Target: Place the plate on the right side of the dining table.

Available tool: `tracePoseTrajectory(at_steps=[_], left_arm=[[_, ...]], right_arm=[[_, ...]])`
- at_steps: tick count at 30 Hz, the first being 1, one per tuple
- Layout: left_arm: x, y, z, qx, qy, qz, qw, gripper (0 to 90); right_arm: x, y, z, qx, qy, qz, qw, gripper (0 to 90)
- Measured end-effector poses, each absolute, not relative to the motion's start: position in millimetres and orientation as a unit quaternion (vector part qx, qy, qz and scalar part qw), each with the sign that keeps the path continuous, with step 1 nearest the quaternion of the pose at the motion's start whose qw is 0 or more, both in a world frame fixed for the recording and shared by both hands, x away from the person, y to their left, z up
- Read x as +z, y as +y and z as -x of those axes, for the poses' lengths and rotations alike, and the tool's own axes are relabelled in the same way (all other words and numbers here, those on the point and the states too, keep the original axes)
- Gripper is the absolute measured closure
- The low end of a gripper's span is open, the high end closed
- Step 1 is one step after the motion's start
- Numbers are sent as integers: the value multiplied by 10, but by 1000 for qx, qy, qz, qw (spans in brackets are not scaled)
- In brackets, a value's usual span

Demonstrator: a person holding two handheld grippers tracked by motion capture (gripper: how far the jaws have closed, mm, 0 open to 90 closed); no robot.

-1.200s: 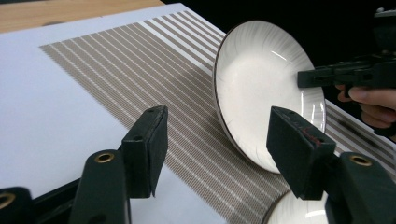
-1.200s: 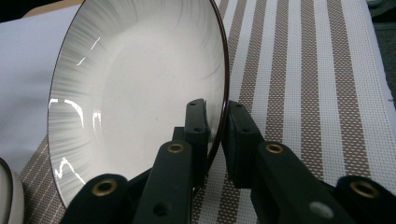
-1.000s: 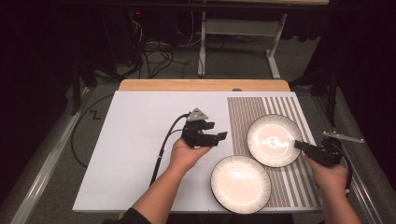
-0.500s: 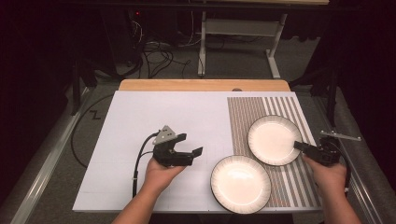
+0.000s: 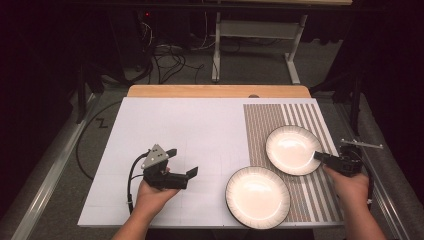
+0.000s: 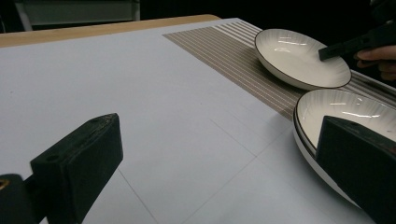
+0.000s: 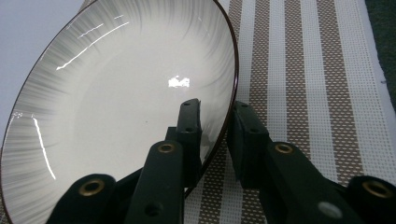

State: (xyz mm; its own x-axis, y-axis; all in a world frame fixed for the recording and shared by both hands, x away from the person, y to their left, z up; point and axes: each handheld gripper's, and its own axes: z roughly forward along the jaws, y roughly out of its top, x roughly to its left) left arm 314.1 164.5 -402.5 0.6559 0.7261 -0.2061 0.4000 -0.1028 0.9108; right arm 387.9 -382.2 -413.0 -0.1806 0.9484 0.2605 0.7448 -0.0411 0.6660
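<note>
On the striped mat (image 5: 300,120) at the right of the bench (image 5: 200,125), my right tool (image 5: 320,157) pinches the near-right rim of the far plate (image 5: 292,149), one jaw inside, one outside. My left tool (image 5: 182,162) has just been opening; now it stands wide and empty, left of the near plate (image 5: 257,196). Next, I judge, the far plate gets lifted, so the grip must hold level.

Bright table, dark surroundings; plates (image 5: 293,149) perhaps glaring.
</note>
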Motion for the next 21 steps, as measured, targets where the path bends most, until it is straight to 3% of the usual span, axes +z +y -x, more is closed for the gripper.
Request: tracePoseTrajectory(at_steps=[11, 21], left_arm=[[-4054, 1745, -3141, 156, 393, -721, 548, 10], [-4091, 1828, -3166, 161, 407, -714, 546, 10]], right_arm=[[-4130, -3818, -3878, 347, 680, -625, 163, 761], [-3991, -3744, -3701, 390, 690, -573, 210, 510]])
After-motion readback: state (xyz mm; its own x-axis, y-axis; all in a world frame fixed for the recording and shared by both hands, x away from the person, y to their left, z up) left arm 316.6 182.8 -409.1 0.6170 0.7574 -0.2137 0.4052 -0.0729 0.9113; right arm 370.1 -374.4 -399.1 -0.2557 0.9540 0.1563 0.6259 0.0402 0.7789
